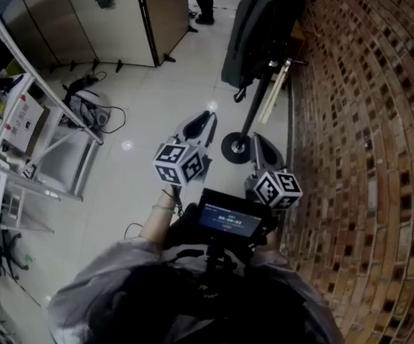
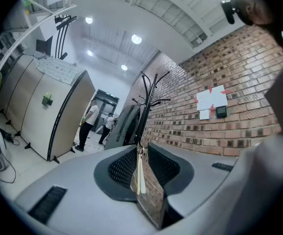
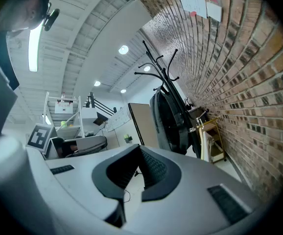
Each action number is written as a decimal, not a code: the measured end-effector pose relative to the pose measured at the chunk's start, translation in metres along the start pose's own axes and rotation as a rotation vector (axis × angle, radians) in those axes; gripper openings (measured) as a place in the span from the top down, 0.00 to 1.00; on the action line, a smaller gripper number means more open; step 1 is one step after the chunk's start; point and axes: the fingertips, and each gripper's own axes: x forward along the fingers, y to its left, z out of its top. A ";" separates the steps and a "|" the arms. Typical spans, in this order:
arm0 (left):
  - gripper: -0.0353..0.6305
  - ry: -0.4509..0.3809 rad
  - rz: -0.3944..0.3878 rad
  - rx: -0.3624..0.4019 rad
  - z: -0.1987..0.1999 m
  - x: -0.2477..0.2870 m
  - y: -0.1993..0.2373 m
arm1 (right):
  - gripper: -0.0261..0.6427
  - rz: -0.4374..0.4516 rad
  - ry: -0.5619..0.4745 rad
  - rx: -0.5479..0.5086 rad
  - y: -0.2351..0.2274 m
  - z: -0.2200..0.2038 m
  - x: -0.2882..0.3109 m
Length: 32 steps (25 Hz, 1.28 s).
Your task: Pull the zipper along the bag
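Observation:
A dark backpack (image 1: 253,27) hangs on a black coat rack (image 1: 258,95) next to the brick wall, well ahead of me. In the left gripper view the backpack (image 2: 124,126) shows small beyond the jaws. The right gripper view has the backpack (image 3: 170,121) hanging upright. Its zipper is too small to make out. My left gripper (image 1: 205,119) is held level and open, with only the rack pole and the wall seen through the gap (image 2: 140,153). My right gripper (image 1: 258,142) is beside it, also open and holding nothing (image 3: 138,155). Both are far short of the bag.
The brick wall (image 1: 364,120) runs along the right. A round rack base (image 1: 236,147) rests on the tiled floor. A wooden stand (image 3: 211,136) is by the wall. Metal shelving (image 1: 28,135), cables (image 1: 85,110) and beige partitions (image 1: 121,13) are at left. People stand far back (image 2: 90,124).

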 end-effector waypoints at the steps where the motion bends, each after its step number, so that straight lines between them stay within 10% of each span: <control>1: 0.85 -0.003 -0.001 0.006 0.002 0.005 0.003 | 0.97 -0.005 0.003 -0.007 -0.004 -0.001 0.002; 32: 0.85 -0.102 -0.420 0.155 0.132 0.216 0.080 | 0.97 -0.241 -0.080 -0.015 -0.054 0.021 0.179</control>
